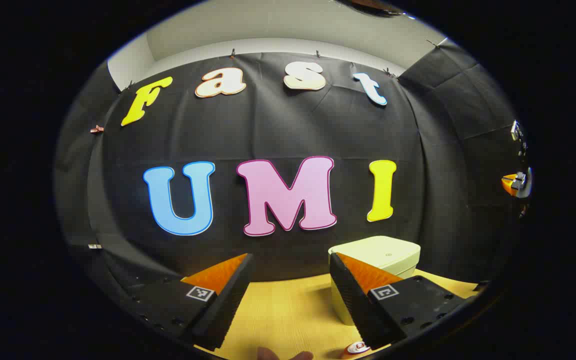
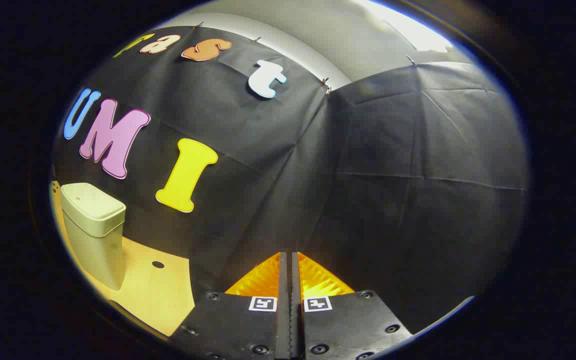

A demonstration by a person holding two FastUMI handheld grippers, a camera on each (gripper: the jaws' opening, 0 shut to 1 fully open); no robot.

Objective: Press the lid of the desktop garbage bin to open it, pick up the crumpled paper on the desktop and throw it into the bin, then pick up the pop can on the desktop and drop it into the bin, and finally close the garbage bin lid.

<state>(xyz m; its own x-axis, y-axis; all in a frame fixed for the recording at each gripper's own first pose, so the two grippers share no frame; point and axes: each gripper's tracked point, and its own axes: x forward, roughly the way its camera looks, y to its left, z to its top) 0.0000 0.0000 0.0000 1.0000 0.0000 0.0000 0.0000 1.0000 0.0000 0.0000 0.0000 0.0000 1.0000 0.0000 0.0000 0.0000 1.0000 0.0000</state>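
A pale green bin [image 1: 380, 255] with its lid down stands on the yellow wooden desktop [image 1: 288, 310], just behind my left gripper's right finger. My left gripper [image 1: 292, 265] is open, held above the desk with nothing between its fingers. The top of a pop can [image 1: 357, 347] peeks out at the bottom edge, below the right finger. In the right gripper view the same bin [image 2: 95, 227] sits far left on the desktop [image 2: 153, 290], lid shut. My right gripper [image 2: 288, 260] is shut with its fingers pressed together on nothing, pointing at the booth's corner.
A fingertip of a hand [image 1: 280, 355] shows at the bottom of the left gripper view. A small dark hole [image 2: 158, 264] marks the desk to the right of the bin. The black cloth walls close off the back and right side.
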